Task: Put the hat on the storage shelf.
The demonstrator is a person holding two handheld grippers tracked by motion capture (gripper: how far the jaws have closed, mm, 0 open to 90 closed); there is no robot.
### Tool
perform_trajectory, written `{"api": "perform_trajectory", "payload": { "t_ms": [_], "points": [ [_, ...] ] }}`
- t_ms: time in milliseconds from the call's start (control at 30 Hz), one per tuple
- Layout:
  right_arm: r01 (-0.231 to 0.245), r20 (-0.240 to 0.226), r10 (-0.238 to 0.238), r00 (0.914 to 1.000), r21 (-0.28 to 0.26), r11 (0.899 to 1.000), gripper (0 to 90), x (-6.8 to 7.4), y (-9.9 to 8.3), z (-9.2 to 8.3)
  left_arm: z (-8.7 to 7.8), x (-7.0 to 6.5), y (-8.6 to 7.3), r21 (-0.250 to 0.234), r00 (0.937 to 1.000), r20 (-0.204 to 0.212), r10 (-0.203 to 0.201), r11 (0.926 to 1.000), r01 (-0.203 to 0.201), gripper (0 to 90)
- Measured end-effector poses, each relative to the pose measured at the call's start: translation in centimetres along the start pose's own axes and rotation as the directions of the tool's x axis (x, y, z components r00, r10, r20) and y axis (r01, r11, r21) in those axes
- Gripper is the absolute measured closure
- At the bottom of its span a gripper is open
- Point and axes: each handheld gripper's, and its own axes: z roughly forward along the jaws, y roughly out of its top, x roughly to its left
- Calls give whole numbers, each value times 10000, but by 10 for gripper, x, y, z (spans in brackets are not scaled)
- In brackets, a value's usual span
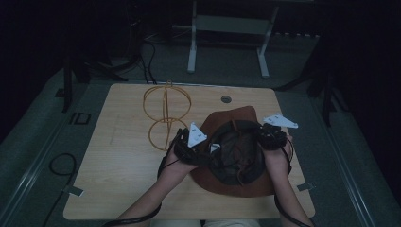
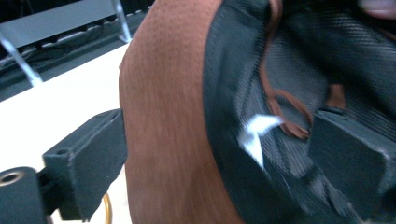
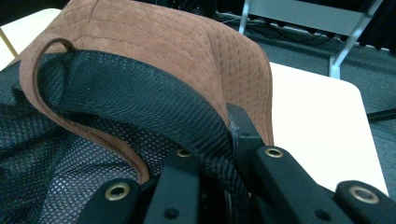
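1. Toward the near right part of the desk, the brown hat lies upside down, its dark mesh lining facing up, with the brim reaching close to the near edge.
2. Your left gripper has the hat's left side between its jaws: in the left gripper view 1 jaw sits outside the suede brim and the other inside against the lining, so it looks clamped on the hat.
3. Your right gripper is closed on the right side; the right gripper view shows the black sweatband pinched between its jaws.
4. Expect the hat to be light and soft. The brim already curls upward in your hold, so it will likely sag and fold.
5. Hold where brim meets sweatband; the stitched band looks firmest. The mesh is thin and may snag.
6. The brown chin cord hangs loose inside; keep it clear of the jaws.
7. A gold wire stand sits toward the far edge, apart from the hat.
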Motion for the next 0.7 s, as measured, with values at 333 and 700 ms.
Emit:
{"api": "perform_trajectory", "payload": {
  "t_ms": [333, 700],
  "points": [
    [89, -183, -92, 9998, -121, 9999, 840, 6, 1, -4, 32, -3, 19, 817, 9901, -1383, 244, 9966, -132, 249],
    [14, -294, -19, 9996, -199, 9998, 840, 8, 1, -7, 44, -7, 17, 1399, 9769, -2130, 161, 9901, 141, 695]
  ]
}}
